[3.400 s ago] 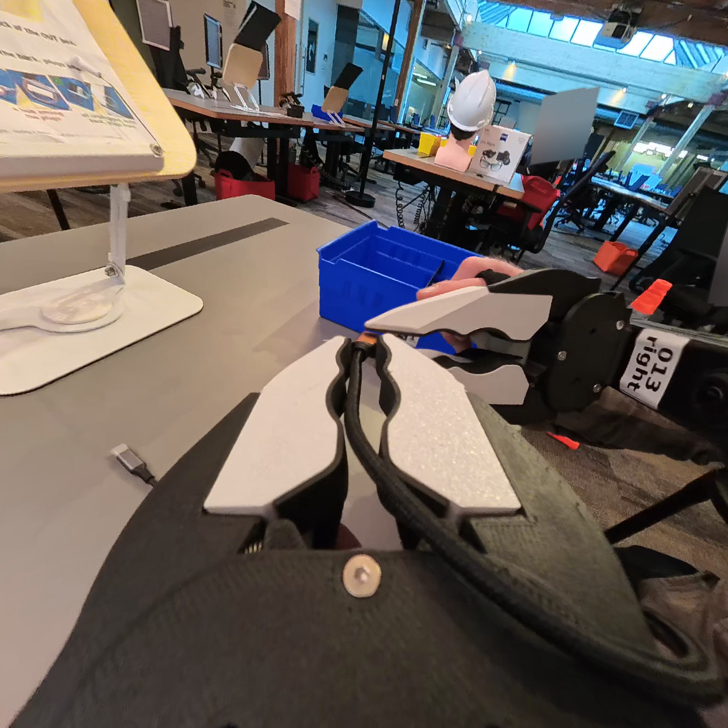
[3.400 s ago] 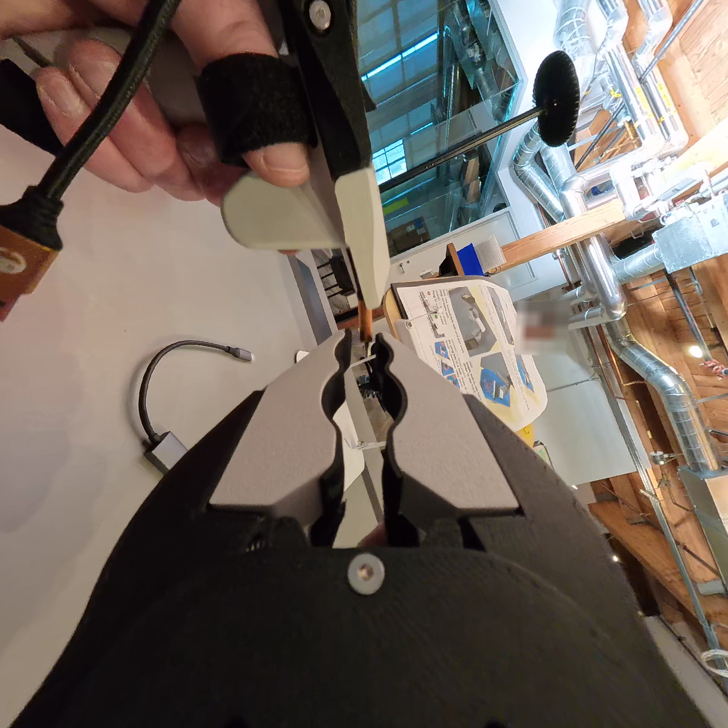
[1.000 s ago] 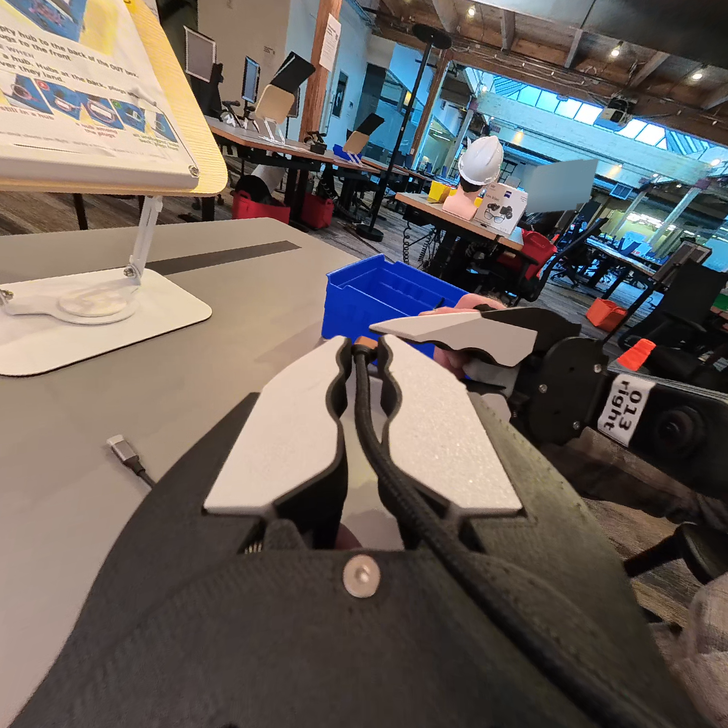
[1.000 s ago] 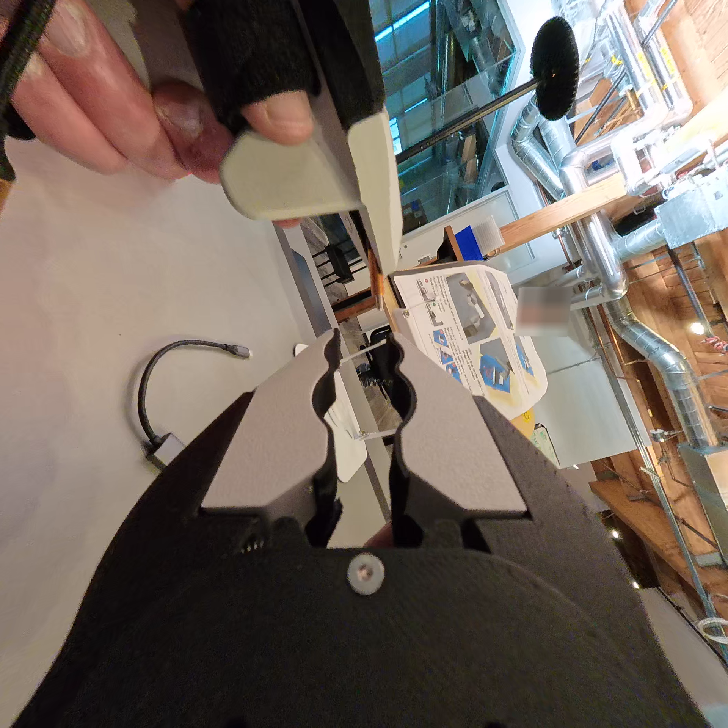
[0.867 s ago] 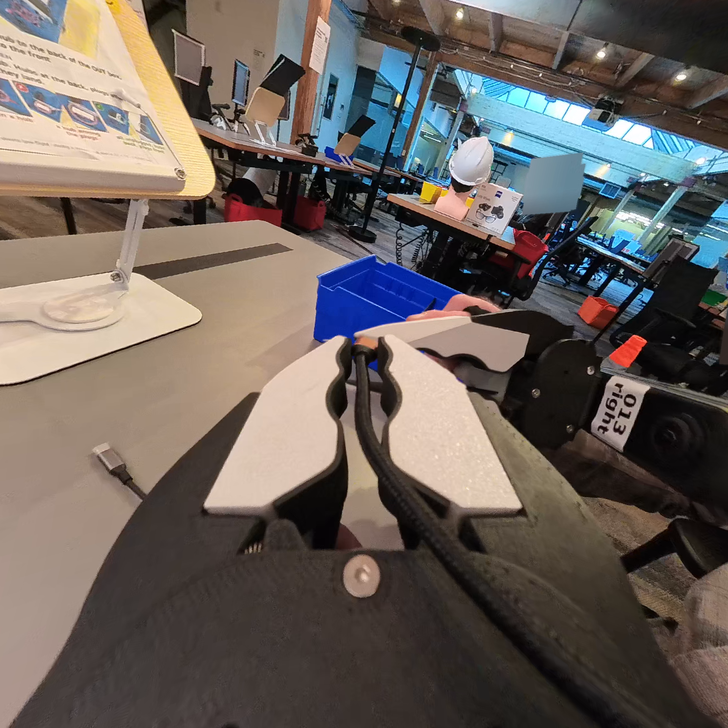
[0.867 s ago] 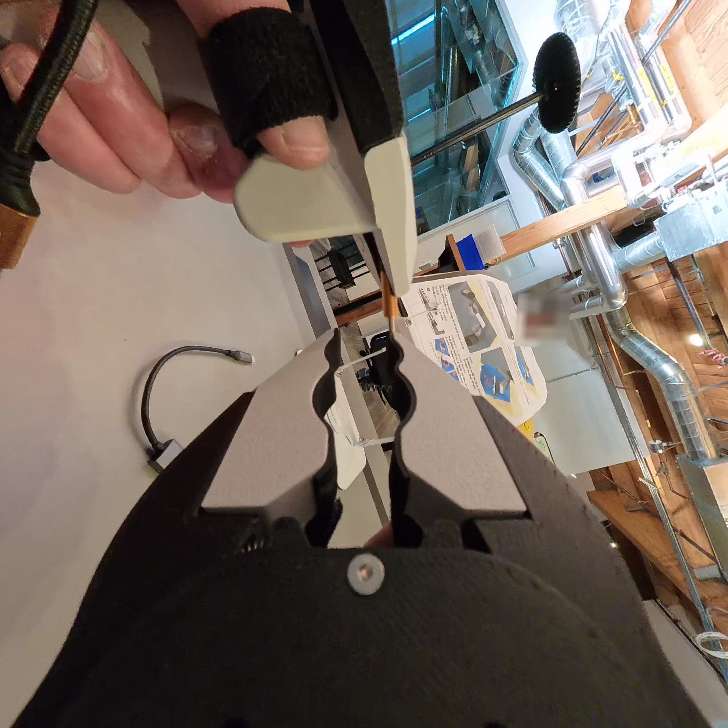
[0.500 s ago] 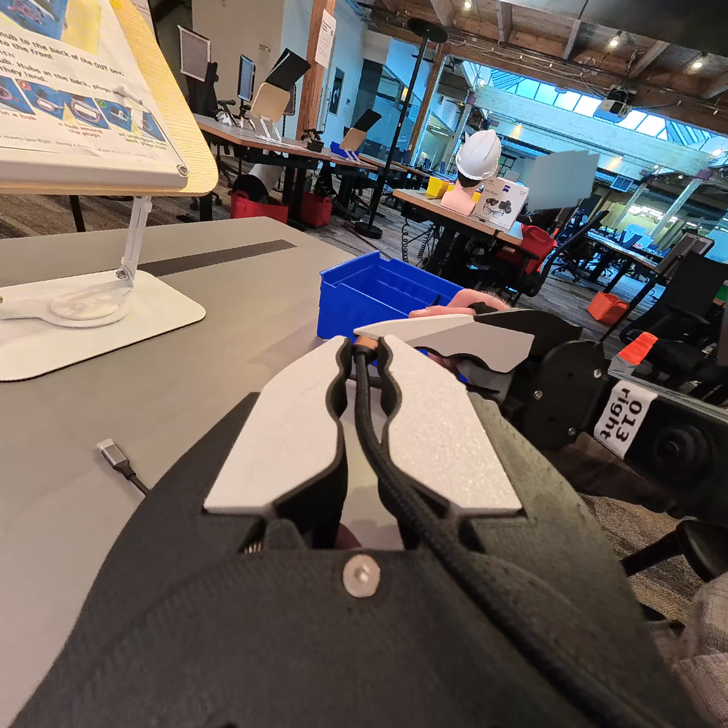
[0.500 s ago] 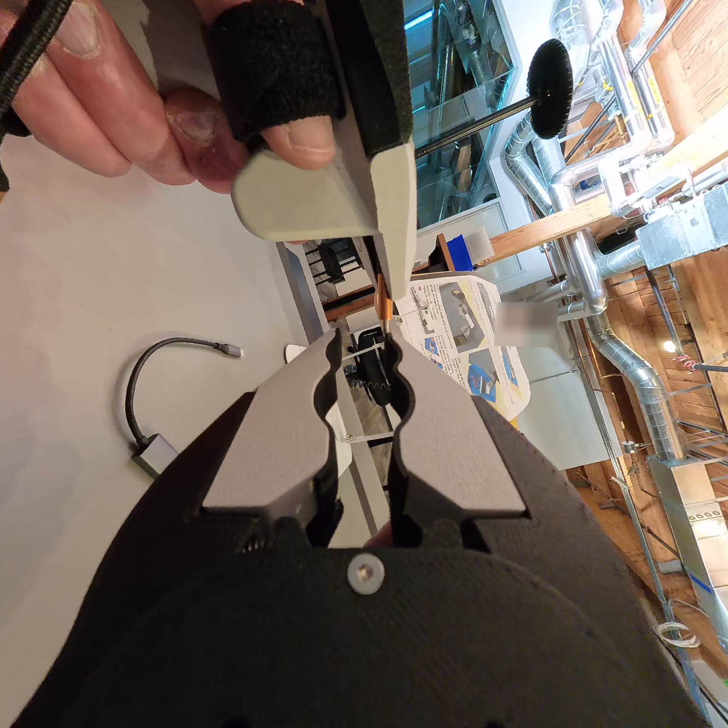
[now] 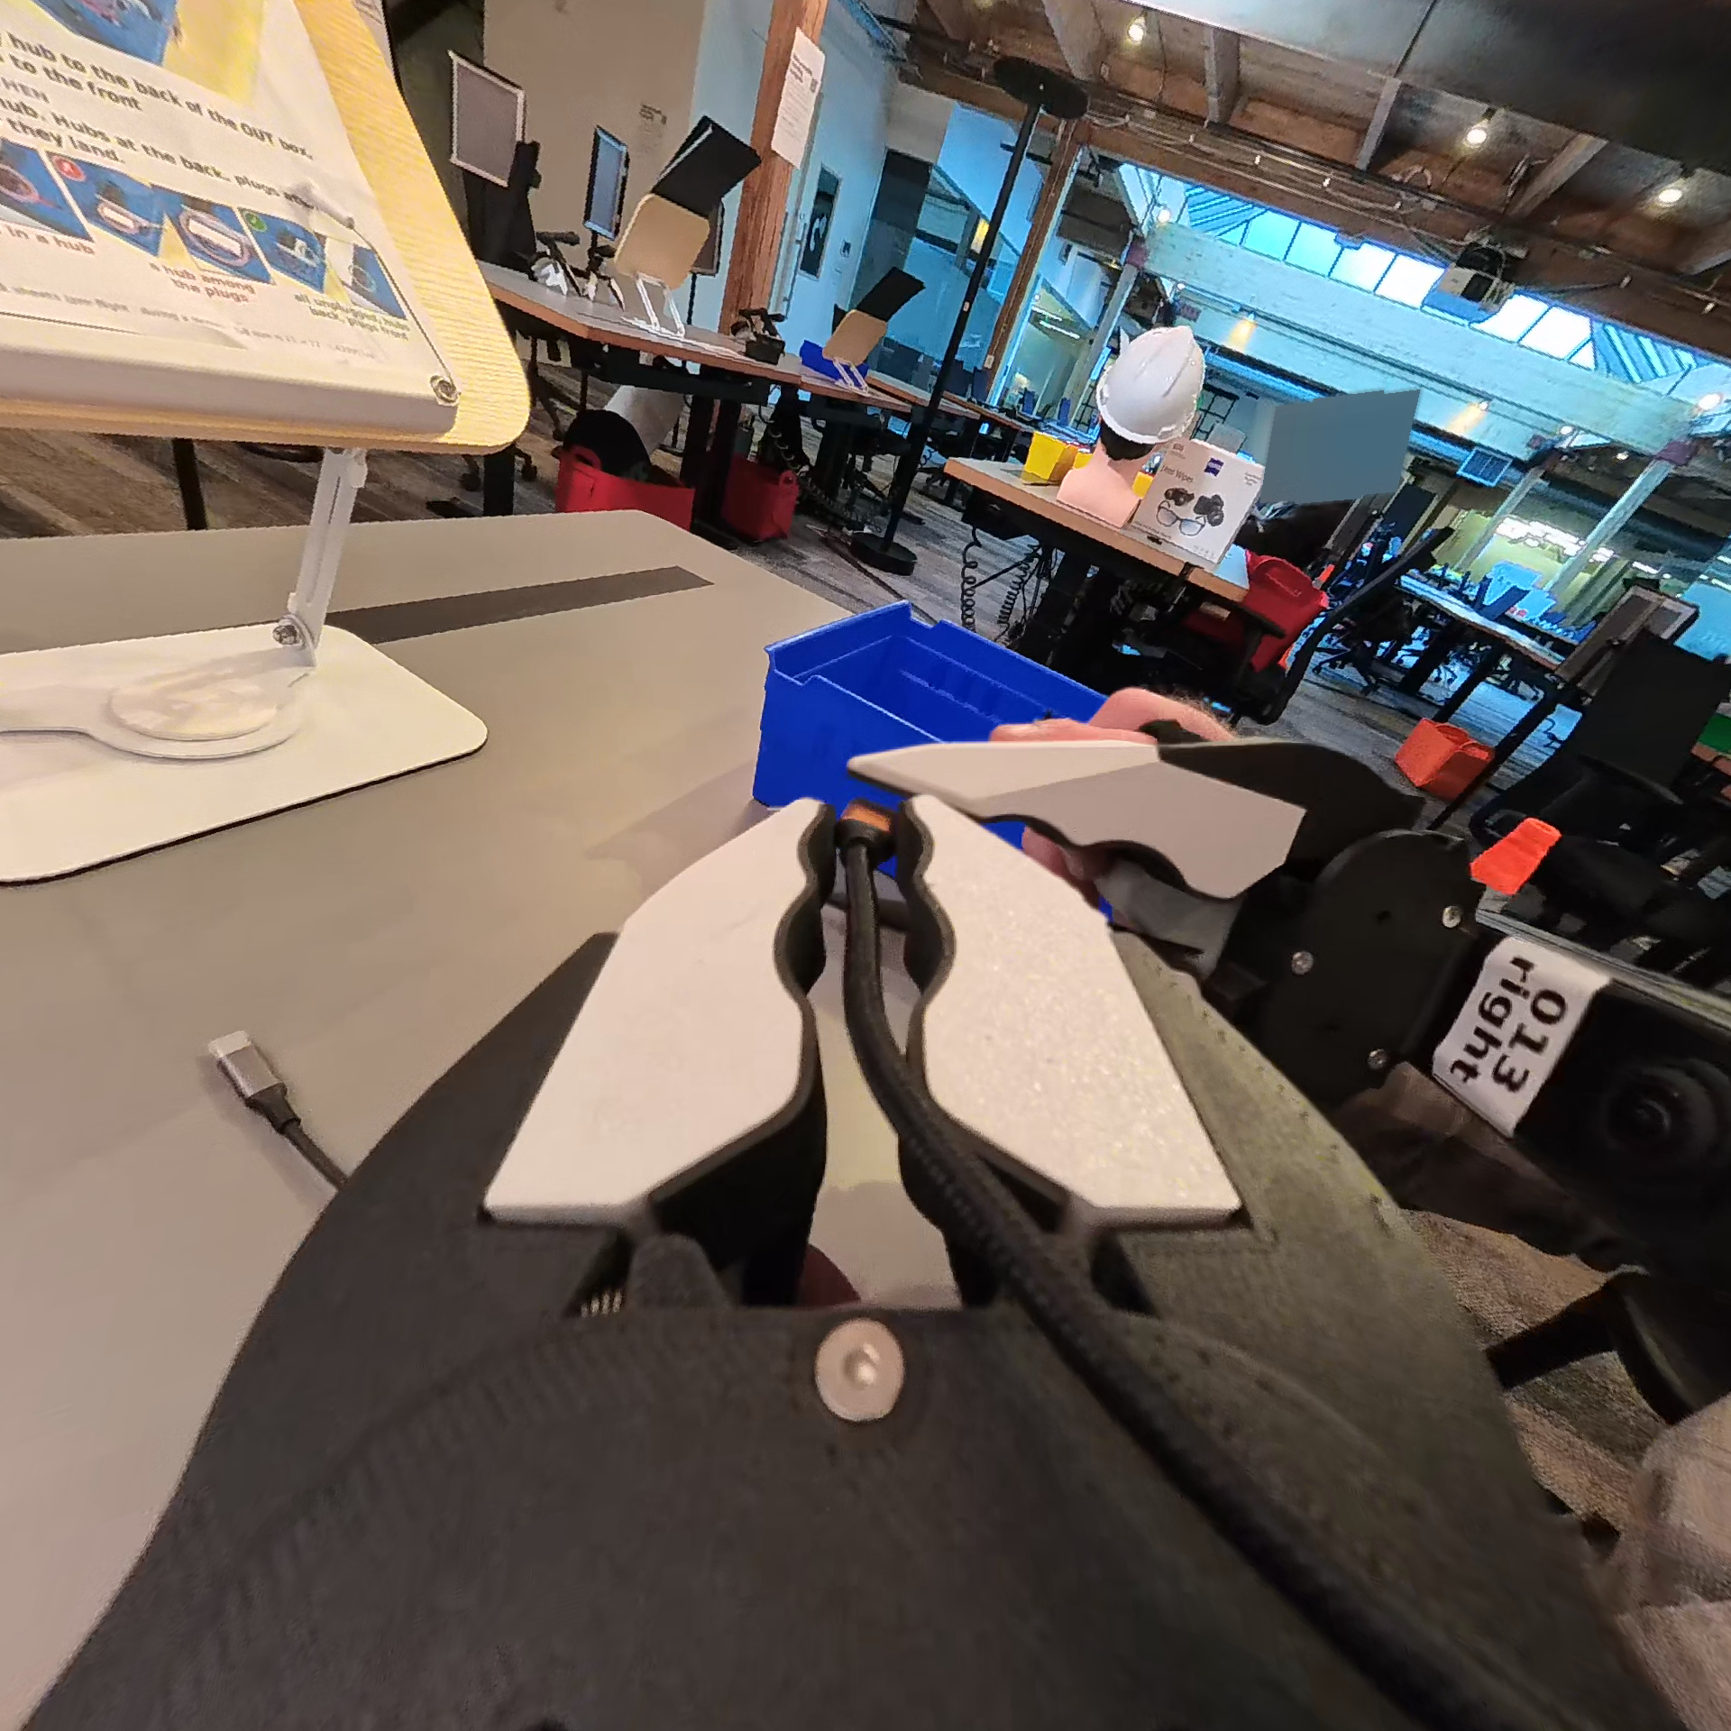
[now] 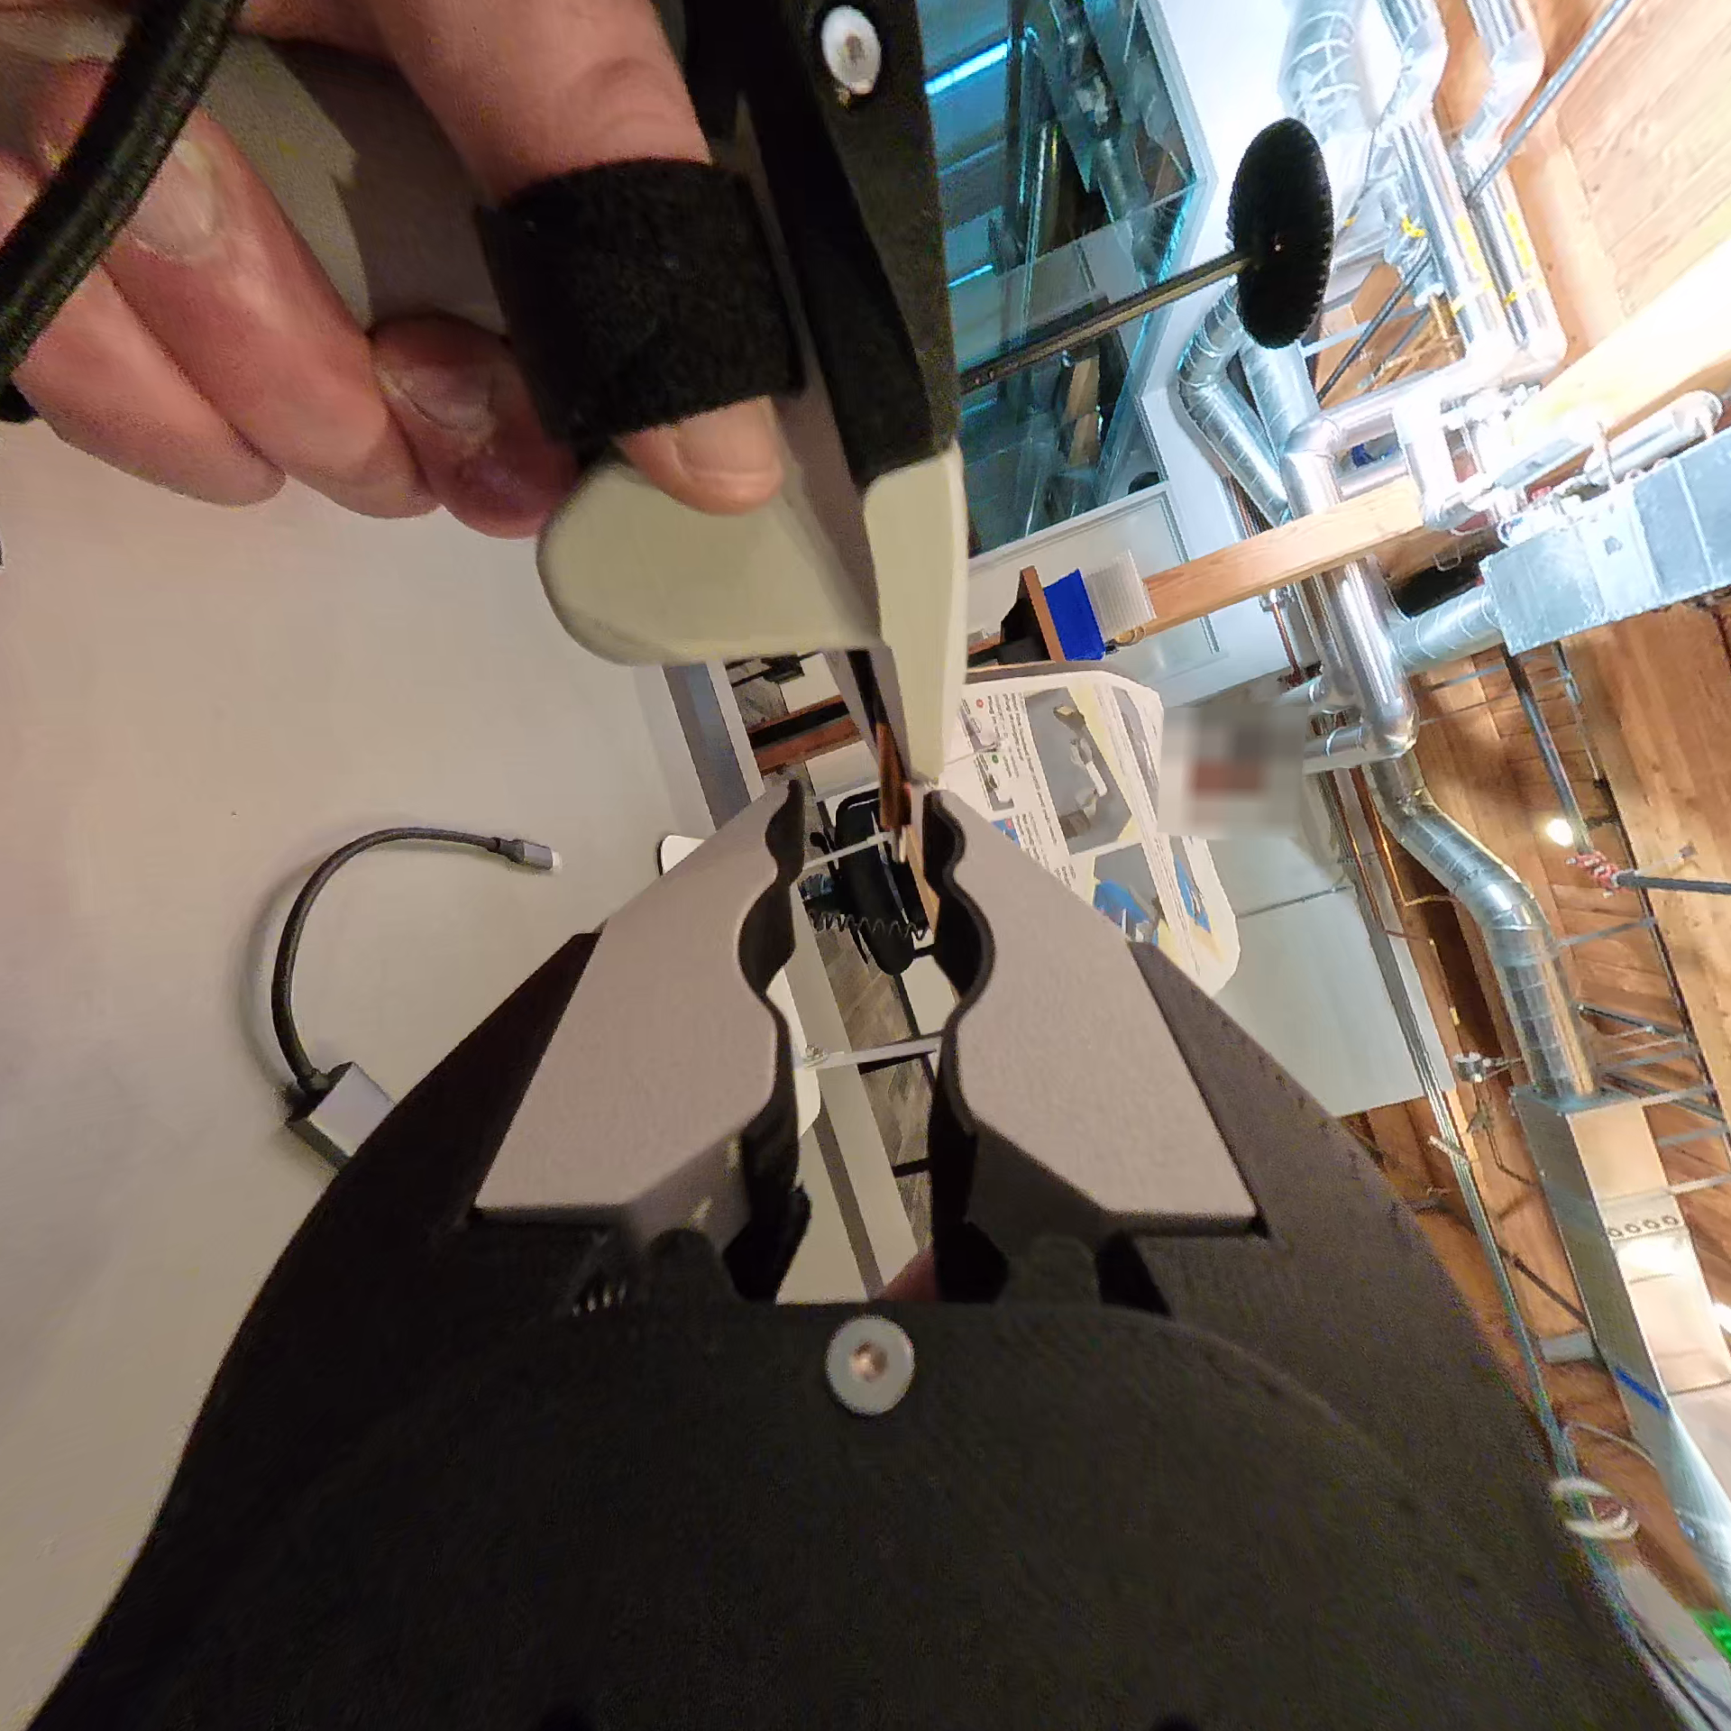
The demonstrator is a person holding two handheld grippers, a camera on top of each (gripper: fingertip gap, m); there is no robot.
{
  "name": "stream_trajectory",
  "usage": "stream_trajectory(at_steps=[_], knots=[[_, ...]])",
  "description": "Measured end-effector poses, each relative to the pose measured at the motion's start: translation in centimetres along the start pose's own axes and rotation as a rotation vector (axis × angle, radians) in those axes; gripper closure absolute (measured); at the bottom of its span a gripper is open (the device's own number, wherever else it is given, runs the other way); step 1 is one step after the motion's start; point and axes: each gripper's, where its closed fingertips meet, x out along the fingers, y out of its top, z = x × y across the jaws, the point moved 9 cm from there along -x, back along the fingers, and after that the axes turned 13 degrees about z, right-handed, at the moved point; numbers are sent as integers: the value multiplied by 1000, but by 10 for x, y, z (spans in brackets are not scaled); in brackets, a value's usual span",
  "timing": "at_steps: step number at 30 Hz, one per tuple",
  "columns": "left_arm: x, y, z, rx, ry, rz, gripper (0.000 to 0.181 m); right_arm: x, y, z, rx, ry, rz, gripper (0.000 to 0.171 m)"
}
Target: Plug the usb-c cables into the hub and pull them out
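Left gripper (image 9: 866, 829) pinches a black braided usb-c cable (image 9: 876, 993) just behind its orange-collared plug (image 9: 860, 826), jaws closed on it, held above the grey table (image 9: 393, 946). Right gripper (image 10: 866, 820) stands partly open, holding nothing that I can make out, with that plug tip right at its mouth (a regrasp or handover, I would guess). The hub (image 10: 342, 1115) lies on the table with its own short lead (image 10: 300, 927), well apart from both grippers. Nothing is plugged in yet; next, 1 gripper must steady the hub while the plug lines up with a port.
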Motion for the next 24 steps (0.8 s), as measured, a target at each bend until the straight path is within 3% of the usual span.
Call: stream_trajectory(at_steps=[2,4,11,18,24], knots=[[1,1,1,9,5,5,170,2,0,2,-13,-1,4,153],[1,1,1,10,3,-9,170,1,-1,5,-7,2,11,169],[-3,0,1,8,-18,-13,170,-2,1,8,3,50,49,169],[-5,2,7,133,-47,-61,164,-5,2,11,43,117,60,168],[-8,1,8,216,-45,-73,169,-6,5,11,42,143,66,168]])
